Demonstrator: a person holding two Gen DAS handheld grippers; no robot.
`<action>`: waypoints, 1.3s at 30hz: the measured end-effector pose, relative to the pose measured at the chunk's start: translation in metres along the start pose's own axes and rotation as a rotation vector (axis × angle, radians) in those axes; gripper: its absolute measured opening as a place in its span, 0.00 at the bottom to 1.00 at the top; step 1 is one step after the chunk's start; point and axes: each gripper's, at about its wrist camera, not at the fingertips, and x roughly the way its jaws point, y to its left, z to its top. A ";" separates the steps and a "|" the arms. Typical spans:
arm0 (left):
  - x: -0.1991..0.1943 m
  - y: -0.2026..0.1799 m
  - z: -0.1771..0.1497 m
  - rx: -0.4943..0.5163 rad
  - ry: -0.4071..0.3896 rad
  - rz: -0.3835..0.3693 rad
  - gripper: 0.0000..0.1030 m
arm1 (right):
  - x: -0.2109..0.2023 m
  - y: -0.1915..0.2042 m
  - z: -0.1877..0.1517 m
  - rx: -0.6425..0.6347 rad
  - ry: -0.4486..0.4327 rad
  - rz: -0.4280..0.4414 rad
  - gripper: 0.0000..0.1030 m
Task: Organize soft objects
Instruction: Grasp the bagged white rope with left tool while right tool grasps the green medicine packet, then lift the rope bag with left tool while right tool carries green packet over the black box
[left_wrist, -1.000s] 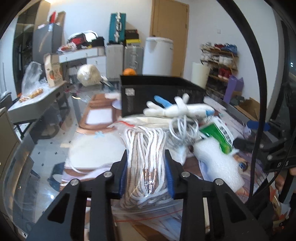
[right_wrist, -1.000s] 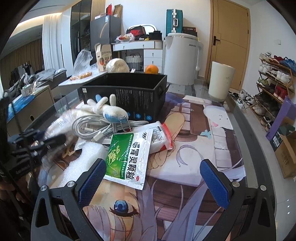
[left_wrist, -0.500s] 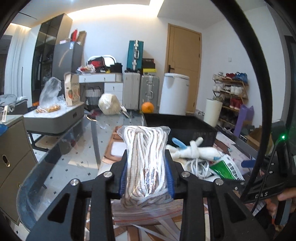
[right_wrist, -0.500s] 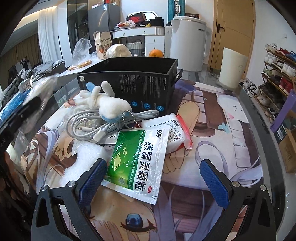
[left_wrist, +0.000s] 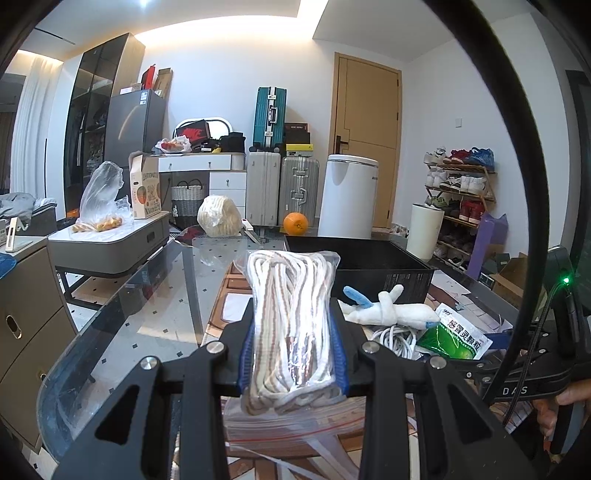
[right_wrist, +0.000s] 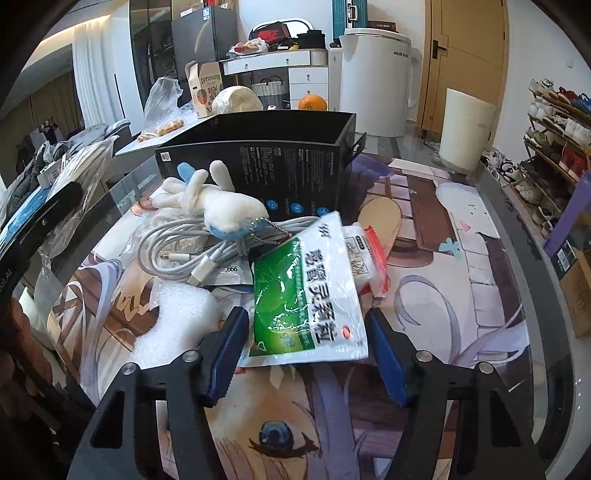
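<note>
Glass counter (right_wrist: 491, 206) under printed mat (right_wrist: 424, 295); on mat: black box (right_wrist: 258, 162), white foam (right_wrist: 177, 317), cable coil (right_wrist: 177, 251), sachets (right_wrist: 306, 295); orange (right_wrist: 313, 102) beyond.

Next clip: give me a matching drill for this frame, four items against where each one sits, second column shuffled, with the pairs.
Items:
1. bagged rope
2. green sachet
3. plush toy
4. orange

Places:
A. lying on the coiled white cable
B. beyond the far side of the black box
C. clamped in the left claw
D. between the right claw's pads

Pairs: 1-C, 2-D, 3-A, 4-B
</note>
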 end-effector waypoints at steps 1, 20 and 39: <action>0.000 0.000 0.000 -0.001 0.001 -0.001 0.32 | -0.001 -0.001 -0.001 -0.001 0.000 0.000 0.69; 0.004 -0.003 -0.004 0.015 0.023 -0.002 0.32 | 0.001 -0.001 0.010 -0.152 0.038 -0.139 0.91; 0.004 -0.001 0.000 0.017 0.010 0.006 0.32 | 0.003 -0.001 0.013 -0.187 0.032 -0.089 0.56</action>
